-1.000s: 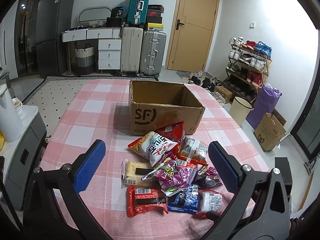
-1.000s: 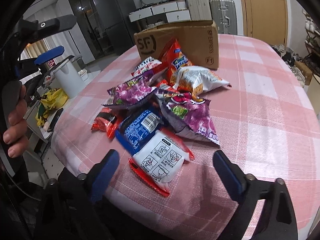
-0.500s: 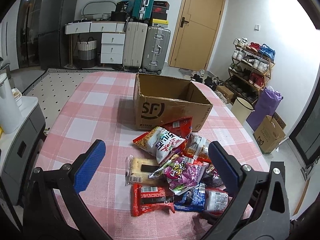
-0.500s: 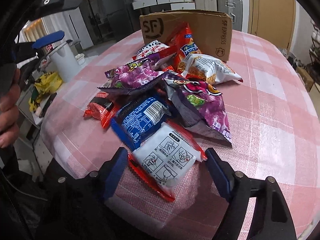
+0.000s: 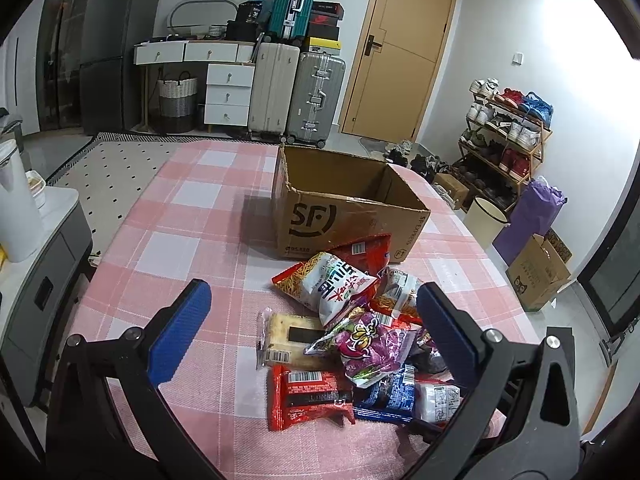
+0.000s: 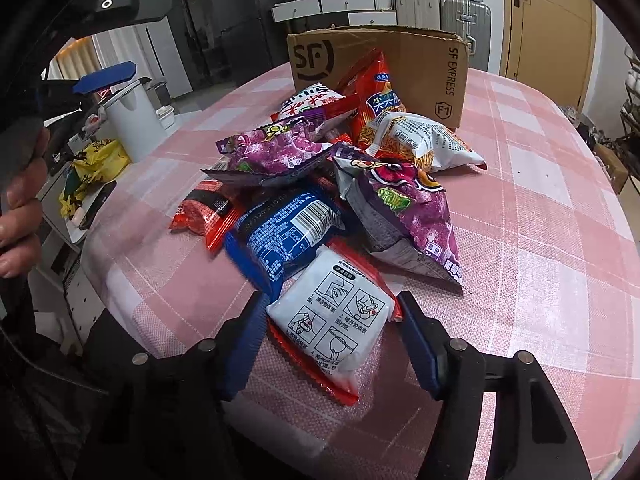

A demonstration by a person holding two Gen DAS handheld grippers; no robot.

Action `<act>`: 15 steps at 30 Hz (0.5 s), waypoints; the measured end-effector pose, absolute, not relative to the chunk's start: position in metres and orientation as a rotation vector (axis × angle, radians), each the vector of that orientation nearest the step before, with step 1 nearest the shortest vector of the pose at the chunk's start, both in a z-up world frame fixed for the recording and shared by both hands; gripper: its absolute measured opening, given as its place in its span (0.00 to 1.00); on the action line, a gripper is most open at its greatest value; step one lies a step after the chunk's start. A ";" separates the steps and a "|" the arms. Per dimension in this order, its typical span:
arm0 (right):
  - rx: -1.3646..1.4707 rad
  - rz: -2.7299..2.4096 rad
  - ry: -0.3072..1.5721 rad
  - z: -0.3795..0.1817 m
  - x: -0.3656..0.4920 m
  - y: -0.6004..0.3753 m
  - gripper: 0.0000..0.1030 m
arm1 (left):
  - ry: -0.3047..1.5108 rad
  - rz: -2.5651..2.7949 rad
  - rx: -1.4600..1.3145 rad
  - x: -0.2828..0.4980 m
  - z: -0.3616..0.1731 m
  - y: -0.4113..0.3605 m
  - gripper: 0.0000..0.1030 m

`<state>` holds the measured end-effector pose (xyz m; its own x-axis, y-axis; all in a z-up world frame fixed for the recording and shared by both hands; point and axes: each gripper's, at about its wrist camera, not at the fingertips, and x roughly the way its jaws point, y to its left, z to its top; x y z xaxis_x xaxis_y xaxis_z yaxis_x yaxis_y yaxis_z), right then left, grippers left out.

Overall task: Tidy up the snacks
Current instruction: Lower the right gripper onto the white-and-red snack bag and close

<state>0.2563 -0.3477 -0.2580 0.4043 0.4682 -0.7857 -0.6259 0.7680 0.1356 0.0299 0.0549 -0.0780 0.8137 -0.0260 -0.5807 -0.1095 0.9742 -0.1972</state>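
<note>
Snacks (image 6: pixel 320 184) heaped on pink checked table (image 6: pixel 540 240), just before open cardboard box (image 5: pixel 348 216). White packet (image 6: pixel 332 320) at heap's near edge, lying partly on blue packet (image 6: pixel 288 232). Right gripper (image 6: pixel 332 340) straddles white packet, jaws just closing, pads at its two sides; firm pinch cannot be told. Left gripper (image 5: pixel 316 332) hovers above heap, jaws wide, empty. Hand (image 6: pixel 18 216) at left edge.

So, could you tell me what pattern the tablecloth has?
The tablecloth is a pink-and-white check, clearest in the left wrist view.
</note>
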 end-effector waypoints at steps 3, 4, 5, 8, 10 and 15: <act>-0.173 0.704 0.923 -0.258 0.257 -0.351 0.61 | 0.622 0.049 -0.228 0.031 -0.079 0.057 0.99; -0.162 0.707 0.923 -0.258 0.257 -0.353 0.61 | 0.623 0.052 -0.226 0.030 -0.080 0.057 0.99; -0.155 0.710 0.923 -0.258 0.257 -0.354 0.61 | 0.624 0.052 -0.226 0.031 -0.080 0.057 0.99; -0.133 0.721 0.924 -0.257 0.257 -0.358 0.61 | 0.626 0.060 -0.223 0.032 -0.082 0.058 0.99; -0.121 0.724 0.922 -0.257 0.257 -0.361 0.61 | 0.631 0.065 -0.225 0.030 -0.083 0.060 0.99; -0.075 0.734 0.908 -0.253 0.257 -0.372 0.61 | 0.649 0.094 -0.220 0.029 -0.087 0.065 0.99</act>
